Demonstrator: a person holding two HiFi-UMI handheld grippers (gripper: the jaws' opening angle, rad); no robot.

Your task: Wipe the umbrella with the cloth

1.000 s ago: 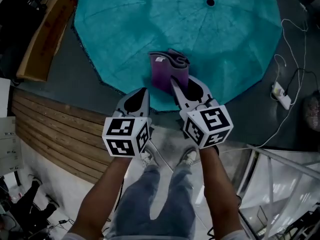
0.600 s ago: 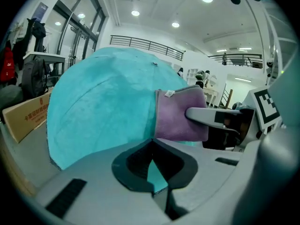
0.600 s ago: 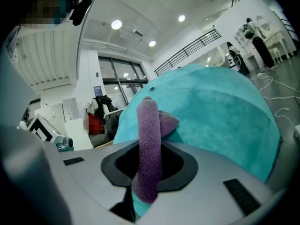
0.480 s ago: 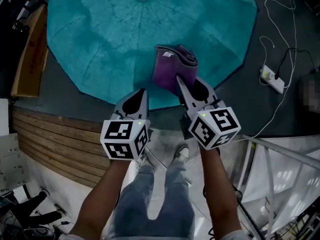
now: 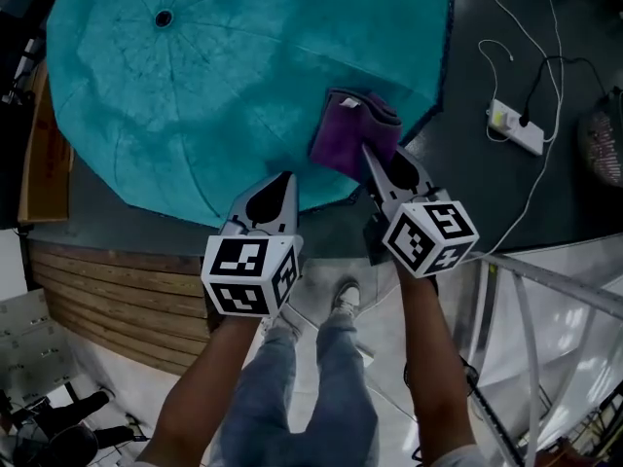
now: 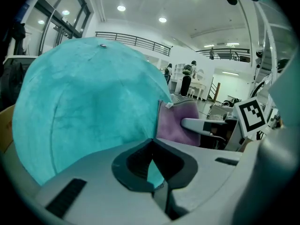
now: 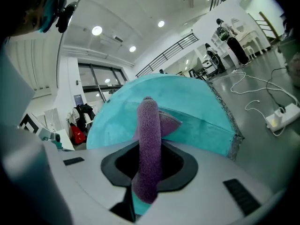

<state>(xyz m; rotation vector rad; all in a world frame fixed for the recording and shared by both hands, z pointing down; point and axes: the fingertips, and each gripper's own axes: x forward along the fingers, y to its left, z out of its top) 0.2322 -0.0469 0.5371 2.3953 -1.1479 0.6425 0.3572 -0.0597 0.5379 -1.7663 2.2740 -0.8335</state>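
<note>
A large open teal umbrella [image 5: 214, 86] stands on the dark floor, its canopy filling the upper left of the head view. My right gripper [image 5: 375, 159] is shut on a folded purple cloth [image 5: 352, 134] that lies against the canopy near its lower right edge. In the right gripper view the purple cloth [image 7: 149, 149] stands up between the jaws in front of the umbrella [image 7: 187, 107]. My left gripper [image 5: 275, 188] is shut with nothing in it, its tip over the canopy's near edge. In the left gripper view the umbrella [image 6: 84, 107] fills the left, with the cloth [image 6: 180, 123] at the right.
A white power strip [image 5: 516, 126] with trailing white cables lies on the floor at the right. A wooden board [image 5: 44, 163] leans at the left edge. Wooden slats [image 5: 107, 280] run below the umbrella. A metal frame [image 5: 545, 290] sits at the lower right. My shoes [image 5: 343, 300] stand on the pale floor.
The view has swung right, so the umbrella has slid left in the picture. The cloth in my right gripper now sits nearer the canopy's right edge. The left gripper has kept its place.
</note>
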